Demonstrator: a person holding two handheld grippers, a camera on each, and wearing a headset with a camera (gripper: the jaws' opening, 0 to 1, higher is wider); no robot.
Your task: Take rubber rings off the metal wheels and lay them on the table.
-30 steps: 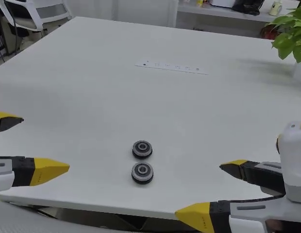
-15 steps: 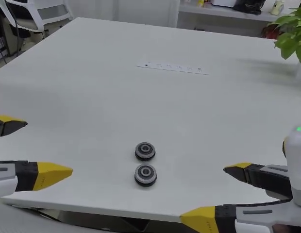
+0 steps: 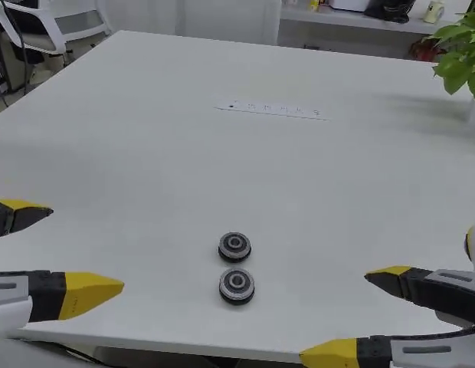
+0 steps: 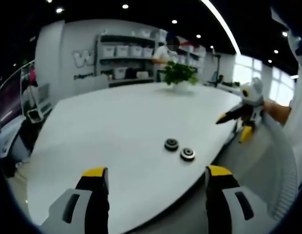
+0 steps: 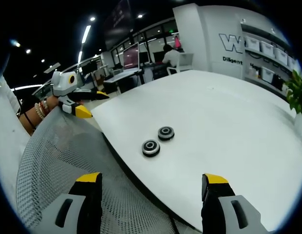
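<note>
Two metal wheels lie flat on the white desk (image 3: 222, 169), close to its front edge, bores facing straight up, so each axle stands vertical. The near wheel (image 3: 237, 285) and the far wheel (image 3: 234, 247) sit just apart. The pair lines up on a 12-to-6 line in the head view, the far one at 12 o'clock of the near one. Each wheel carries a dark outer band around a lighter hub. The rubber rings appear seated, though the join between ring and metal is too small to make out. The left gripper (image 3: 87, 249) hangs at 9 o'clock of the wheels, jaws spread wide and empty, its body cut off by the frame edge. The right gripper (image 3: 333, 315) stands at 4 o'clock of the wheels, over the front edge of the desk. Its jaws are likewise wide apart and hold nothing, and its body is also cut off. Both are well apart from the wheels. A thin strip (image 3: 272, 109) lies on the desk at 12 o'clock of the wheels, and its small markings are illegible. A plant (image 3: 460, 54) at 2 o'clock is cropped by the frame. In the right gripper view a large "W" on the wall (image 5: 229, 43) is legible, while the smaller line beneath it is not reliably readable.
</note>
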